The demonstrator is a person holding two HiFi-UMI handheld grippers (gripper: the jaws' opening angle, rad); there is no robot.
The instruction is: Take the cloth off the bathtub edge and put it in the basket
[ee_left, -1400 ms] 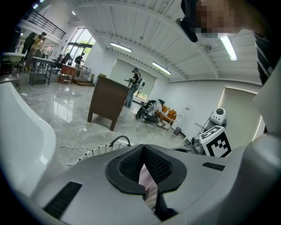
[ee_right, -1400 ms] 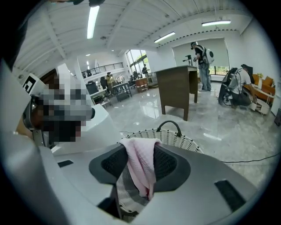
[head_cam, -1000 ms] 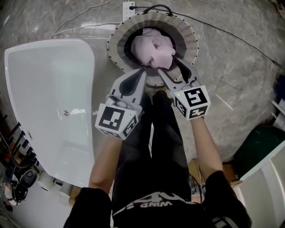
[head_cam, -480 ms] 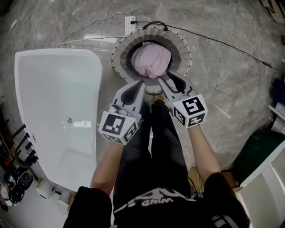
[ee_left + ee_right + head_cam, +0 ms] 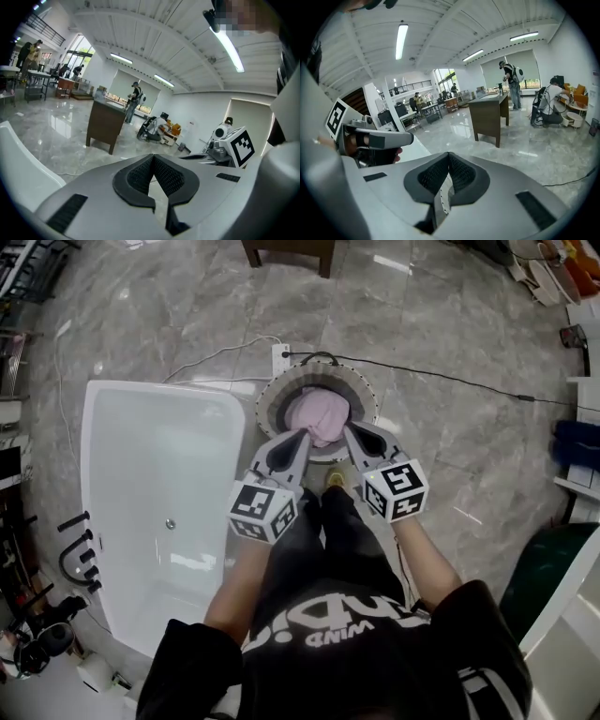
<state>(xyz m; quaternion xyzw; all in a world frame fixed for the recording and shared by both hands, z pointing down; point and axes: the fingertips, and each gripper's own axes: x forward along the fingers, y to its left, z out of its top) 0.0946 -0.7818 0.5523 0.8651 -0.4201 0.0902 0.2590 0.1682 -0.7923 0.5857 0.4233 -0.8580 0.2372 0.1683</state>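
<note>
Nearest the body, the left gripper (image 5: 305, 434) and the right gripper (image 5: 347, 428) are held side by side above the floor. Both pairs of jaws are closed tip to tip, and nothing is gripped between them in either gripper view. Just beyond the tips, the pink cloth (image 5: 319, 413) is seen bunched inside the round basket (image 5: 267, 405); the task is judged done. The cloth is judged light, soft and limp, neither fragile nor slippery. If lifted again, it would best be pinched at a raised fold on top. Beside the basket, no cloth is seen on the edge of the white bathtub (image 5: 90, 474).
</note>
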